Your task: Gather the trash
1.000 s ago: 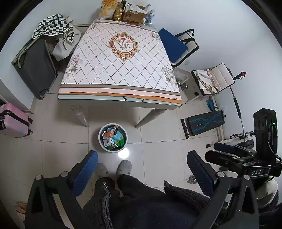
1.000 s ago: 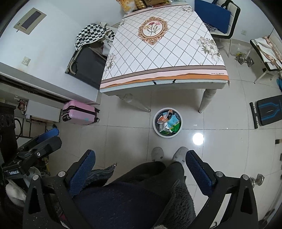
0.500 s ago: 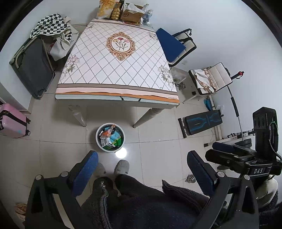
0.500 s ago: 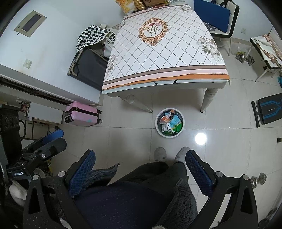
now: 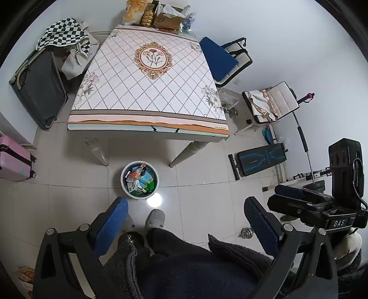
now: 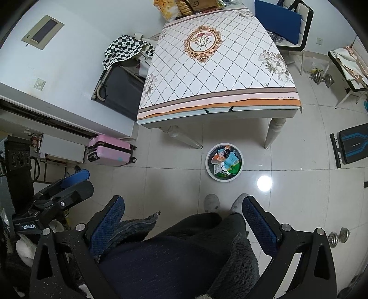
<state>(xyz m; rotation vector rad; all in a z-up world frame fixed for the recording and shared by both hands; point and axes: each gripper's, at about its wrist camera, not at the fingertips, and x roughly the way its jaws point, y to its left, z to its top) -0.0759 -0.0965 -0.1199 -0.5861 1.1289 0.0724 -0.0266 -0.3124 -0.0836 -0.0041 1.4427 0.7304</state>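
A white round bin (image 5: 125,170) (image 6: 208,163) stands on the tiled floor in front of the table, with several packets and cartons of trash (image 5: 139,178) (image 6: 224,162) inside. My left gripper (image 5: 185,207) is open and empty, held high above the floor near the person's legs. My right gripper (image 6: 182,205) is open and empty at about the same height. The right gripper also shows at the right of the left wrist view (image 5: 299,197), and the left gripper at the left of the right wrist view (image 6: 69,184). Both are well above and short of the bin.
A table (image 5: 149,92) (image 6: 214,76) with a diamond-pattern cloth holds snack bags and a box (image 5: 158,16) at its far end. A pink suitcase (image 6: 110,154), a dark suitcase (image 5: 39,87), chairs (image 5: 225,59), a bench (image 5: 260,158) and dumbbells (image 6: 338,237) surround it.
Both grippers have drifted slightly, so the table and bin shift a little in each view. Both stay open and empty.
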